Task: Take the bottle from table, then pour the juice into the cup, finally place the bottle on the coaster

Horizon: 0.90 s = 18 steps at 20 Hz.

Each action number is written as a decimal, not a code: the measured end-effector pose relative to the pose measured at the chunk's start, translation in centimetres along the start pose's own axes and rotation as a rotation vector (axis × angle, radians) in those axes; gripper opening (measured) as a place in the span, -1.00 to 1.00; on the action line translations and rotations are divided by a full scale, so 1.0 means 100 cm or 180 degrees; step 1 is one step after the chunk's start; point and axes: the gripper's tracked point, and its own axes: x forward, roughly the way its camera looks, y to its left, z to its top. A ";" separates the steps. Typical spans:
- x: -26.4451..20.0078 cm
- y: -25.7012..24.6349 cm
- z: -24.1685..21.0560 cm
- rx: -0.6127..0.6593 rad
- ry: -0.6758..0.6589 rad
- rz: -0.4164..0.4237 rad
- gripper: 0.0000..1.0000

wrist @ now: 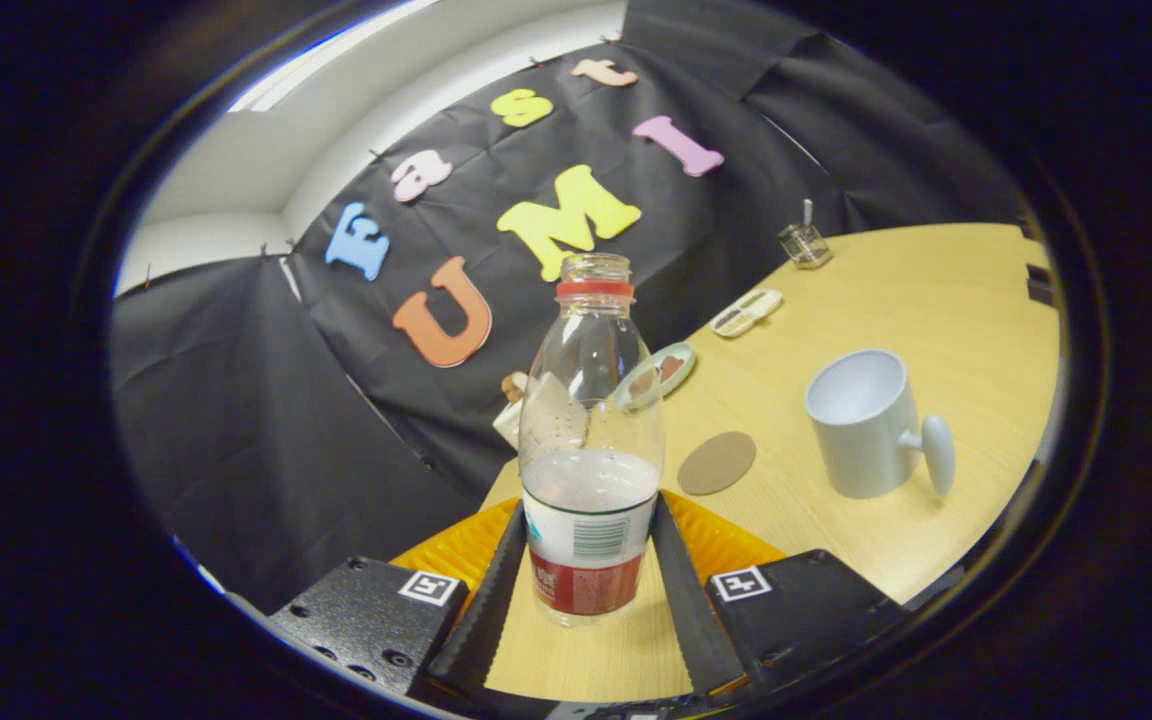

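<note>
Gripper view, left to right: gripper (588, 560) pinching bottle (588, 440) at its labelled base, both fingers (491, 590) pressed against its sides, cap off, pale juice low inside. Round brown coaster (716, 462) beyond on wooden table (936, 300). White cup (866, 425) upright, further right.

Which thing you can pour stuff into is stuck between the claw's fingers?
The clear bottle with the red neck ring; both claw fingers press its sides. The white cup stands apart on the table.
</note>
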 end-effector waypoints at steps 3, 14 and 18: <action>0.004 -0.009 0.001 0.0586 0.0057 -0.0050 0.53; 0.003 0.007 0.011 0.2238 0.0014 0.0210 0.53; 0.003 0.006 0.014 0.2428 -0.0022 0.0219 0.52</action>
